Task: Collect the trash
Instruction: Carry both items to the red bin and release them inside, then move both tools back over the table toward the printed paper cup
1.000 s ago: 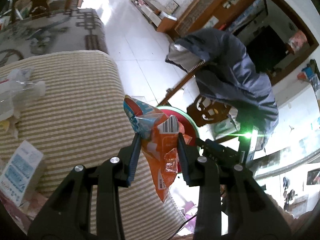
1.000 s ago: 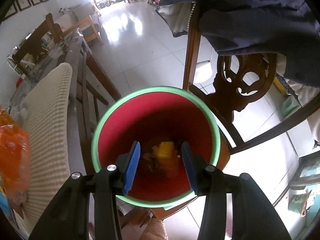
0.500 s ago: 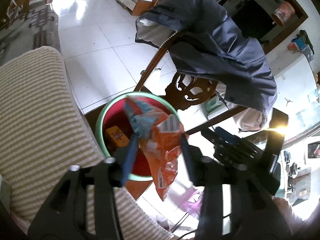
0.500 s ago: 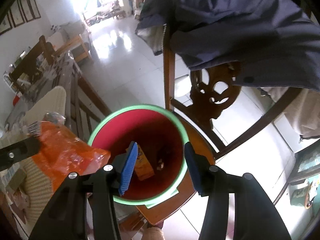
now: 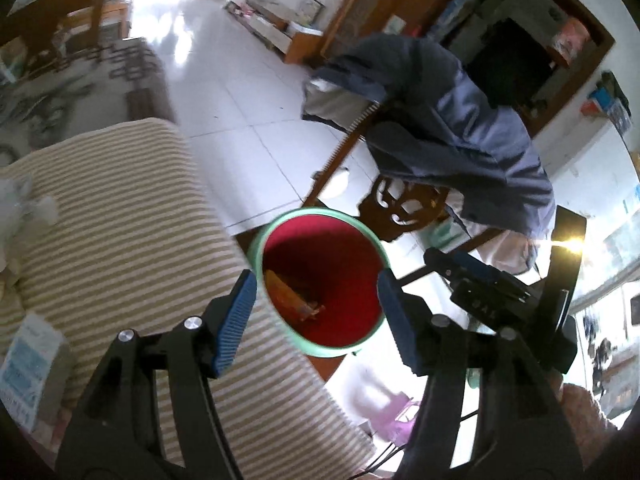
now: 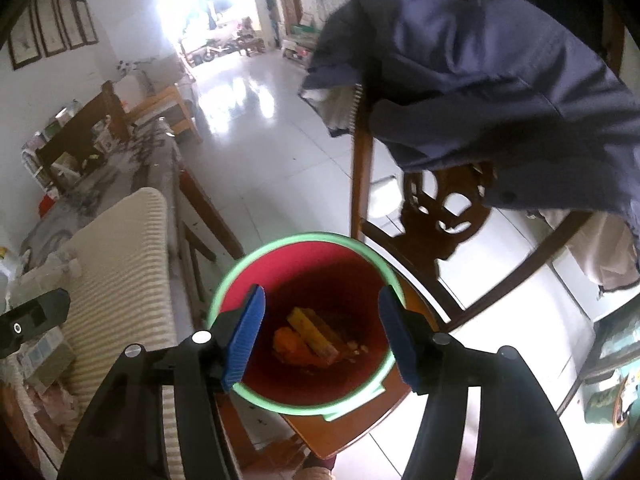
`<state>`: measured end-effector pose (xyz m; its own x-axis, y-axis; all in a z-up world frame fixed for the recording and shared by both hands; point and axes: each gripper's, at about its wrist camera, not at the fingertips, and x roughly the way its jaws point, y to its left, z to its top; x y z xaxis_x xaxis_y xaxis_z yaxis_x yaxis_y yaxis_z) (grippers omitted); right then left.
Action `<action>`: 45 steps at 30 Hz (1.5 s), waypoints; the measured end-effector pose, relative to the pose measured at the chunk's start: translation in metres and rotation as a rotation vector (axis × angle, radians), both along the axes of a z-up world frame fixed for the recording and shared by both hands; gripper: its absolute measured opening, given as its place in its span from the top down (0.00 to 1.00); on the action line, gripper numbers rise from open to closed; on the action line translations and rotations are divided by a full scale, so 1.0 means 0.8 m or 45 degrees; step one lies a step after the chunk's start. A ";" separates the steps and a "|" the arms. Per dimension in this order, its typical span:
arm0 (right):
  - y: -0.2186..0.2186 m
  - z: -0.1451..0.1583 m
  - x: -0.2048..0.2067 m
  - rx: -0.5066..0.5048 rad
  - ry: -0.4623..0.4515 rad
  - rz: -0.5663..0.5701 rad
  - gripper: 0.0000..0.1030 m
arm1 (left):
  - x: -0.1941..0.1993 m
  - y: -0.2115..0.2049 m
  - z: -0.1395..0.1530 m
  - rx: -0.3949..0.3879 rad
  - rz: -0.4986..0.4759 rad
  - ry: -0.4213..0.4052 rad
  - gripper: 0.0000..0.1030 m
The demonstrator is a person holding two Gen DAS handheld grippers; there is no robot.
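Hovering my left tool [image 5: 316, 312] and right tool [image 6: 320, 332], jaws just parted and empty, over the green-rimmed red plastic bucket [image 6: 384, 268], I risk knocking its rim and tipping it off the wooden chair seat [image 6: 340, 432].

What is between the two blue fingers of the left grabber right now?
Nothing is held there. In the left wrist view the left gripper stands open, and through the gap you see the red bin below, with the orange wrapper lying inside.

Glossy white floor tiles [image 6: 256, 128], smooth plastic bin [image 6: 224, 284] with red inside, ribbed striped cloth cover [image 5: 120, 220], dark polished carved-wood chair [image 6: 444, 208], matt blue fabric jacket [image 6: 480, 80].
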<state>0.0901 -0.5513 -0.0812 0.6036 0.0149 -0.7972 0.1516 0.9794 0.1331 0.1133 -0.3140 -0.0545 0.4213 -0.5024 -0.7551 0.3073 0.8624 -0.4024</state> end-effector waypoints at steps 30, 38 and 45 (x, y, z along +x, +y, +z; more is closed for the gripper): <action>0.324 0.015 -0.014 -0.003 -0.014 0.448 0.36 | -0.097 0.382 -0.002 0.122 0.478 -0.029 0.27; 0.378 0.013 -0.039 0.026 -0.010 0.488 0.35 | -0.129 0.487 -0.047 0.092 0.686 0.164 0.24; 0.414 0.012 -0.065 0.033 0.003 0.562 0.35 | -0.120 0.499 -0.079 0.127 0.700 0.205 0.22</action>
